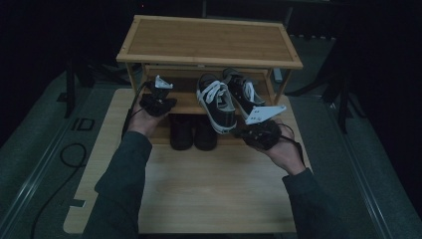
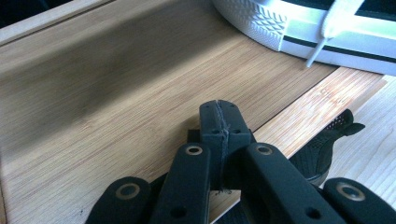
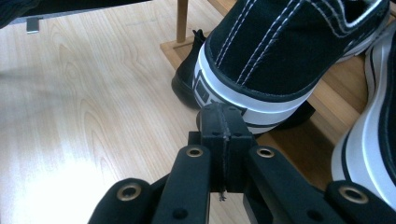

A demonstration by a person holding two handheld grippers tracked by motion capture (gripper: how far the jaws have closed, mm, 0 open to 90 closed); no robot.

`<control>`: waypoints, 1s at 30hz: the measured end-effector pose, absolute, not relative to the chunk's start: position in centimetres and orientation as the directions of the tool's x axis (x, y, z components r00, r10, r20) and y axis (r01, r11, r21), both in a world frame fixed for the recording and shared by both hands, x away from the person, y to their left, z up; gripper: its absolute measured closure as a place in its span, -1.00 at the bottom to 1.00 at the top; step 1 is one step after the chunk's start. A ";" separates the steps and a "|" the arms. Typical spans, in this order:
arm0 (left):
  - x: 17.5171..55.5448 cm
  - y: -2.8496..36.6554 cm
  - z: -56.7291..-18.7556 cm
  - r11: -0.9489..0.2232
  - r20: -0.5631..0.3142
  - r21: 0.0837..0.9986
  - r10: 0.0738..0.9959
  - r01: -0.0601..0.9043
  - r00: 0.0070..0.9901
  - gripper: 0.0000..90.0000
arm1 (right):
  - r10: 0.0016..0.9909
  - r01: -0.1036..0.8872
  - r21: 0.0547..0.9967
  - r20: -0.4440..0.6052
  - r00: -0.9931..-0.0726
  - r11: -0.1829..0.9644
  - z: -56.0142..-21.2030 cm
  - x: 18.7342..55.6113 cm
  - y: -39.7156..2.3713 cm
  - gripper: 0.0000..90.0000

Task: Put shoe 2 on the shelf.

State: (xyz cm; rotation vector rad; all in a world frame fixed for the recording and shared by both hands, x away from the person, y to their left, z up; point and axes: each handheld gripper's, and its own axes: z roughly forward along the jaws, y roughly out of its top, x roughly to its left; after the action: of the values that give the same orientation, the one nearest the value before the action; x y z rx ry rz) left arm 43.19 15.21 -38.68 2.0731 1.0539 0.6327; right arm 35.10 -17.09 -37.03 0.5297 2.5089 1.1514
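A pair of black canvas sneakers with white soles and laces, one (image 1: 216,102) beside the other (image 1: 243,92), rests on the middle shelf (image 1: 186,103) of a bamboo shoe rack. My left gripper (image 1: 158,99) hovers over the bare left part of that shelf (image 2: 116,107), its jaws shut (image 2: 219,116) and empty, with a sneaker toe (image 2: 261,23) farther ahead. My right gripper (image 1: 241,132) sits just behind the nearer sneaker's heel (image 3: 271,60), jaws shut (image 3: 223,122), holding nothing. I cannot tell whether its tips touch the heel.
Two black shoes (image 1: 181,132) (image 1: 204,133) stand under the middle shelf, one visible as a black shoe (image 3: 187,79) below the heel. The rack's top shelf (image 1: 209,40) is bare. The rack stands on a light wooden table (image 1: 214,189). A cable (image 1: 69,154) lies on the floor at left.
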 end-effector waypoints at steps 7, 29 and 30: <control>43.2 15.1 -38.7 -0.419 0.112 0.772 0.830 0.478 0.547 1.00 | 0.454 0.183 0.779 -0.142 -0.880 0.599 -37.2 35.1 -16.0 1.00; 43.4 12.7 -38.5 -0.441 0.128 0.764 0.818 0.470 0.560 1.00 | 0.449 0.186 0.795 -0.119 -0.886 0.578 -37.5 35.4 -15.2 1.00; 43.4 12.7 -38.5 -0.441 0.128 0.764 0.818 0.470 0.560 1.00 | 0.449 0.186 0.795 -0.119 -0.886 0.578 -37.5 35.4 -15.2 1.00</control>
State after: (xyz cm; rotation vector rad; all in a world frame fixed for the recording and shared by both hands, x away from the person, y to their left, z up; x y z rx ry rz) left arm 43.40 12.65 -38.50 2.1030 1.0292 0.6462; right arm 35.42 -15.25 -37.49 0.5196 2.5045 1.2093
